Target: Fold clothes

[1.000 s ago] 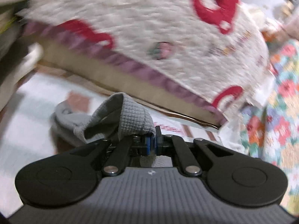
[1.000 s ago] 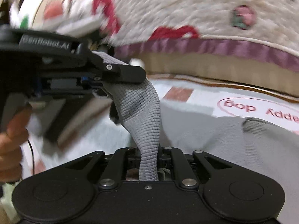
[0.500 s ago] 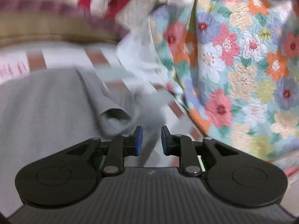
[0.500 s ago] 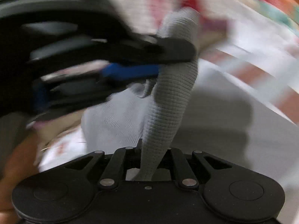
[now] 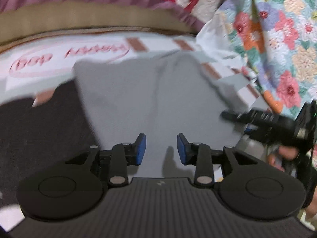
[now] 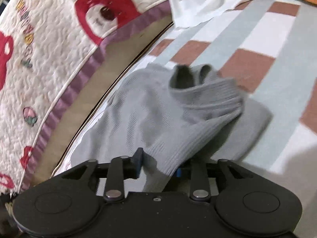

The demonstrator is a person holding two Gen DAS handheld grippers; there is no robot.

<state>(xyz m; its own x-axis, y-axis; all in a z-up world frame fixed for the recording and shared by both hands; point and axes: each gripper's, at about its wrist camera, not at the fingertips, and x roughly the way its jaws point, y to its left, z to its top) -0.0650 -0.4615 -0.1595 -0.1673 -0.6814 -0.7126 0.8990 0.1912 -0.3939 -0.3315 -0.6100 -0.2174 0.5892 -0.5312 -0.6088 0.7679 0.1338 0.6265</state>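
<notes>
A grey knitted garment (image 6: 150, 107) lies on a bed's checked sheet (image 6: 263, 45), near the edge beside a white quilt with red bears (image 6: 49, 29). The right gripper (image 6: 158, 166) has its jaws apart, a ribbed fold of the garment draped between them.

A checked bed sheet (image 6: 255, 45) carries the grey garment (image 5: 150, 99), lying flat
</notes>
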